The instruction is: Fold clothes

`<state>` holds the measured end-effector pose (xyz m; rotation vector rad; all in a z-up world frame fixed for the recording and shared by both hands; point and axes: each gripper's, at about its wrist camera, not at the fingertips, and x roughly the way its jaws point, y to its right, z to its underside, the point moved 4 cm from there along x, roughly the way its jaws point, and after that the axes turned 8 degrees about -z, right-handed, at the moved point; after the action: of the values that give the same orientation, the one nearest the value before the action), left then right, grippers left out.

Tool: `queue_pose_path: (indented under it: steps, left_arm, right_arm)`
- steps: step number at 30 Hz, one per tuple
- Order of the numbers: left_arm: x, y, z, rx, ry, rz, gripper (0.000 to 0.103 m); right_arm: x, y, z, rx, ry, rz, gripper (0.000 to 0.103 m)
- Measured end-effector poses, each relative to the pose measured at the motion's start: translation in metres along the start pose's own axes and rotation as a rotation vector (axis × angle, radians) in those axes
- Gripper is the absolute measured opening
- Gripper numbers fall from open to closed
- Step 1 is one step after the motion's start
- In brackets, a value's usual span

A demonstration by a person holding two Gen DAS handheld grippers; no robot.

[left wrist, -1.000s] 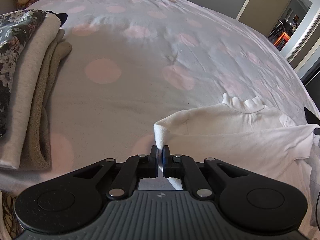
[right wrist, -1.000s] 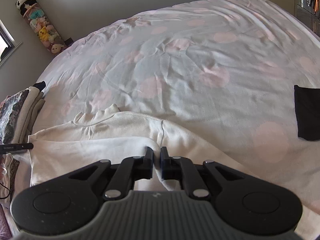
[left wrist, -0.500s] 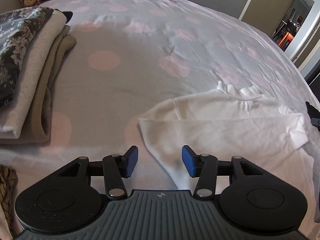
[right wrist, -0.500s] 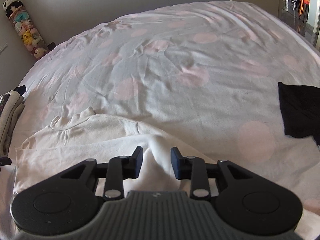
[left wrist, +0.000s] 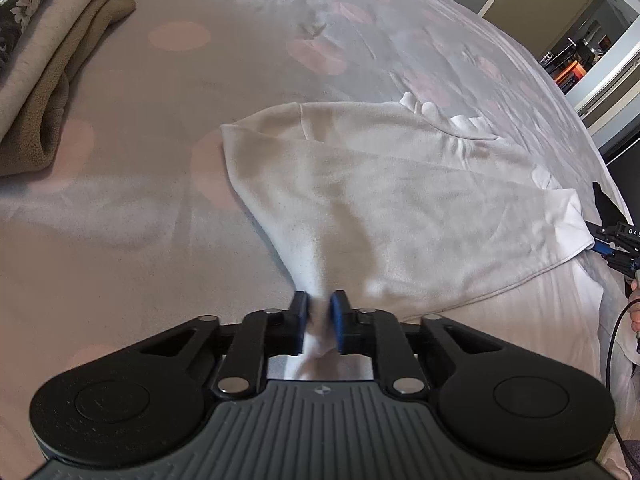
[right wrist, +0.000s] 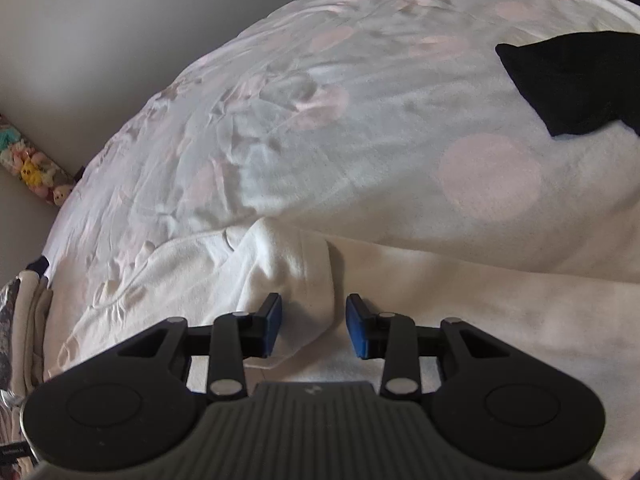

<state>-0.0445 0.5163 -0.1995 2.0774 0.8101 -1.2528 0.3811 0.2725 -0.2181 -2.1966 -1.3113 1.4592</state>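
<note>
1. A stack of folded clothes [left wrist: 44, 52] sits at the upper left of the left wrist frame, on the polka-dot bedspread [left wrist: 168, 208], well apart from the garment being handled.
2. A black garment [right wrist: 576, 84] lies at the upper right of the right wrist frame, clear of the white fabric; plush toys [right wrist: 32, 172] stand against the wall at the left edge.
3. The white sweatshirt [left wrist: 400, 200] spreads across the centre and right of the left wrist frame, its collar toward the top.
4. The left gripper [left wrist: 319, 322] is clamped on a bunched corner of the sweatshirt, the cloth drawn taut from the jaws.
5. The right gripper [right wrist: 314, 326] stands parted, its blue pads on either side of a raised fold of the sweatshirt [right wrist: 288, 268], not pinching it.
</note>
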Motion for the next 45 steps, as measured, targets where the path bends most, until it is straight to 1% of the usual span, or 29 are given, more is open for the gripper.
queue_pose_path:
  steps: [2,6,8,9,11,13,16,18,19,21,22,23,24,25,28,29,31,32,33,36,40,42,45]
  left_arm:
    - [-0.005,-0.002,-0.001,0.009,0.005,0.005,0.005]
    - [-0.017,-0.013,-0.006,0.034,0.009,0.020,0.004]
    - [-0.021,-0.021,-0.006,0.047,0.007,0.009,0.004]
    - [-0.019,-0.024,-0.005,0.046,0.001,0.007,0.004]
    - [-0.012,-0.027,-0.002,0.044,-0.009,0.003,0.004]
    - [-0.003,-0.026,0.001,0.048,-0.016,-0.003,0.004]
    - [0.009,-0.028,0.002,0.009,-0.022,0.001,0.005]
    - [0.008,-0.032,0.000,-0.012,-0.018,0.021,0.008]
    - [0.005,-0.033,-0.002,-0.013,-0.017,0.029,0.011]
    - [0.000,-0.036,-0.005,-0.017,-0.016,0.045,0.030]
    - [-0.005,-0.039,-0.008,-0.011,0.004,0.038,0.036]
    - [-0.006,-0.042,-0.014,-0.023,0.020,0.031,0.049]
    - [-0.007,-0.046,-0.021,-0.038,0.034,0.025,0.053]
    - [-0.008,-0.049,-0.027,-0.053,0.048,0.019,0.053]
    - [0.006,-0.054,-0.043,-0.125,0.042,0.041,0.053]
    - [0.012,-0.053,-0.045,-0.142,0.036,0.050,0.053]
    - [0.024,-0.052,-0.051,-0.176,0.023,0.067,0.048]
    - [0.030,-0.051,-0.054,-0.193,0.017,0.075,0.031]
    - [0.033,-0.049,-0.054,-0.179,0.026,0.065,0.003]
    - [0.024,-0.037,-0.059,-0.053,0.108,-0.008,0.002]
    - [0.032,-0.036,-0.062,0.018,0.089,-0.046,0.003]
    - [0.036,-0.035,-0.063,0.051,0.077,-0.065,0.003]
    - [0.029,-0.037,-0.059,0.033,0.099,-0.078,0.005]
  right_arm:
    - [0.003,-0.006,0.000,0.001,-0.009,-0.013,0.012]
    - [-0.023,-0.034,-0.009,-0.069,0.051,-0.054,0.011]
    - [-0.035,-0.043,-0.013,-0.089,0.036,-0.046,0.011]
    - [-0.039,-0.045,-0.013,-0.105,0.017,-0.026,0.011]
    - [-0.040,-0.044,-0.010,-0.158,-0.020,0.031,0.011]
    - [-0.035,-0.036,-0.004,-0.186,-0.043,0.083,0.011]
    - [-0.024,-0.019,0.005,-0.155,-0.074,0.107,0.014]
    - [-0.017,-0.009,0.011,-0.131,-0.093,0.117,0.019]
    - [-0.016,-0.006,0.012,-0.120,-0.092,0.117,0.024]
    - [-0.020,-0.004,0.011,-0.108,-0.076,0.102,0.027]
    - [-0.022,-0.004,0.010,-0.111,-0.066,0.096,0.030]
    - [-0.025,-0.005,0.008,-0.117,-0.055,0.093,0.034]
    - [-0.027,-0.005,0.005,-0.122,-0.044,0.094,0.036]
    - [-0.028,-0.006,0.002,-0.126,-0.033,0.098,0.039]
    - [-0.024,-0.004,-0.002,-0.110,-0.025,0.084,0.040]
    - [-0.021,-0.004,-0.001,-0.102,-0.028,0.076,0.041]
    - [-0.016,-0.002,0.001,-0.089,-0.036,0.065,0.041]
    - [-0.012,-0.002,0.003,-0.088,-0.044,0.064,0.041]
    - [-0.009,-0.001,0.005,-0.090,-0.052,0.063,0.041]
    - [-0.006,-0.001,0.008,-0.112,-0.056,0.062,0.041]
    - [-0.007,0.000,0.007,-0.127,-0.057,0.054,0.041]
    - [-0.010,0.001,0.007,-0.117,-0.036,0.050,0.041]
    - [-0.014,0.004,0.006,-0.085,-0.020,0.043,0.041]
